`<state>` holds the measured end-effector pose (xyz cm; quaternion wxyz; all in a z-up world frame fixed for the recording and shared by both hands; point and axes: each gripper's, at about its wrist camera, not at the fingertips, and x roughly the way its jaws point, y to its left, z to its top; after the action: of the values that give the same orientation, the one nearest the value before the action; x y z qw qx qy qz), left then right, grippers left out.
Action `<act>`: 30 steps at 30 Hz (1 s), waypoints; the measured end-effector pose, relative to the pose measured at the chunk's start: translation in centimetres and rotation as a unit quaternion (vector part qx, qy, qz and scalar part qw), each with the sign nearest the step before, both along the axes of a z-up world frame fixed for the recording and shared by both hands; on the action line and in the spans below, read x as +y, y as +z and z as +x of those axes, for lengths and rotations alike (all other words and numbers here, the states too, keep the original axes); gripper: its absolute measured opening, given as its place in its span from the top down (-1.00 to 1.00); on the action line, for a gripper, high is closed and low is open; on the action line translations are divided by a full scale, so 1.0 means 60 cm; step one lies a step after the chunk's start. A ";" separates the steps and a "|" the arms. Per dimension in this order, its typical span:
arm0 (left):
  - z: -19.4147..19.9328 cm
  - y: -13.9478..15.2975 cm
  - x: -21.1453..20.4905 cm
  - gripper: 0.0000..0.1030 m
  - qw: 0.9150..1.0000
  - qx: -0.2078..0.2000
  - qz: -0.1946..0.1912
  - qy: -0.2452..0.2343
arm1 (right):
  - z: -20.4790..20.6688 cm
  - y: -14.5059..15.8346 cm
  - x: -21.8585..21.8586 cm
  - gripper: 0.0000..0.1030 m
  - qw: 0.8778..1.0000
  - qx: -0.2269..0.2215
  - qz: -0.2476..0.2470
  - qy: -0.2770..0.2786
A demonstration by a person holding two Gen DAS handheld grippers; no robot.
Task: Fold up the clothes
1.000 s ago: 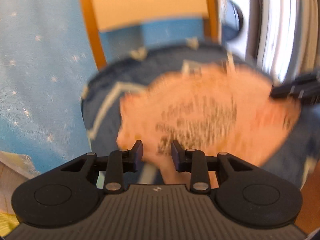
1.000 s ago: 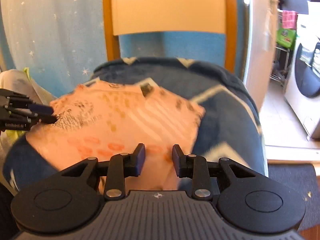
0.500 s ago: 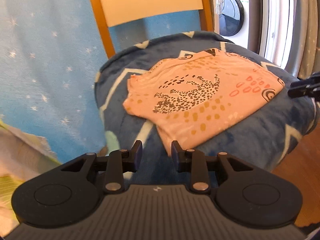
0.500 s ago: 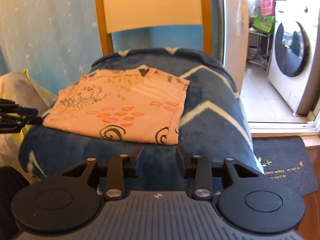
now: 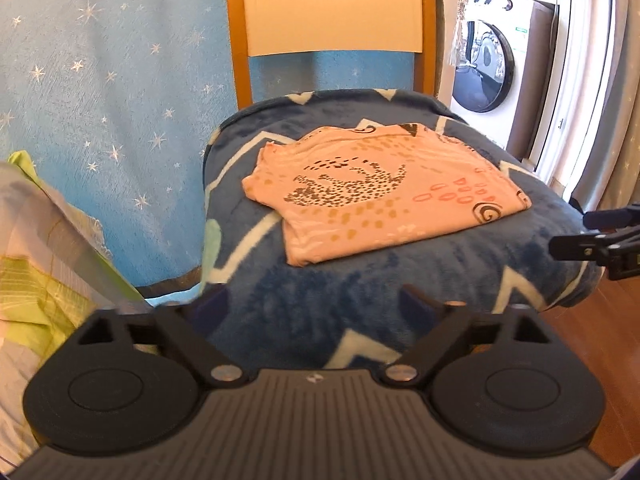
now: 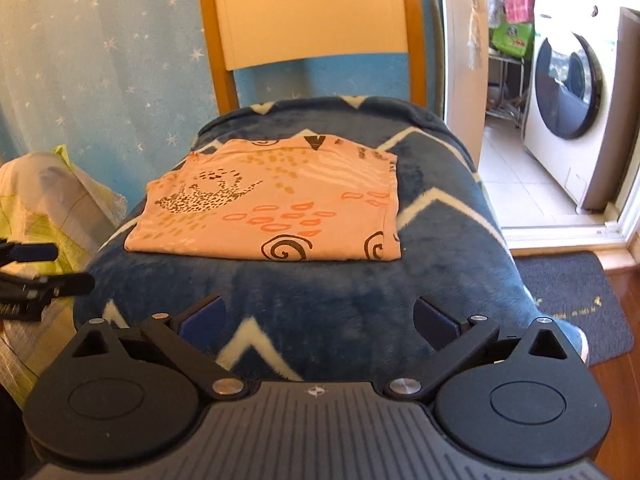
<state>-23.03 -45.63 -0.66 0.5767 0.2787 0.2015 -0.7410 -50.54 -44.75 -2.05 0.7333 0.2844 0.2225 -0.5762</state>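
A folded peach garment (image 5: 384, 192) with a dotted animal print and black spirals lies flat on a blue zigzag blanket (image 5: 340, 304) that covers a chair seat. In the right wrist view the same garment (image 6: 272, 208) sits squarely on the blanket (image 6: 340, 304). My left gripper (image 5: 316, 312) hovers short of the seat's front edge, jaws spread wide and empty. My right gripper (image 6: 318, 322) is likewise back from the garment, open with nothing in it. Each gripper shows at the edge of the other's view: the right gripper (image 5: 596, 236) and the left gripper (image 6: 40, 272).
The wooden chair back (image 5: 332, 8) rises behind the seat. A blue starred curtain (image 5: 100, 80) hangs left. A pile of yellow-green fabric (image 5: 44, 280) lies at the left. A washing machine (image 6: 568, 92) stands beyond the doorway, with a dark mat (image 6: 568, 296) on the wooden floor.
Both grippers have pulled back from the garment, which now lies folded on the blanket. Their jaws went from nearly shut to wide open.
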 end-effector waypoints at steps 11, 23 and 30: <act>-0.048 0.012 0.020 -0.98 1.000 0.018 -0.007 0.012 | -0.013 0.024 0.013 -0.99 0.999 -0.017 0.023 -0.028; -0.082 0.077 0.067 -0.98 0.998 0.055 -0.014 0.025 | -0.012 0.078 0.063 -0.99 0.999 -0.015 0.017 -0.038; -0.076 0.095 0.091 -0.98 0.998 0.050 -0.007 0.041 | -0.004 0.093 0.079 -0.99 0.998 -0.032 0.038 -0.027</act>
<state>-27.56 -40.19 5.02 0.5979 0.2286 0.2360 -0.7312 -50.76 -40.02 3.52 0.7129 0.3365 0.2125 -0.5774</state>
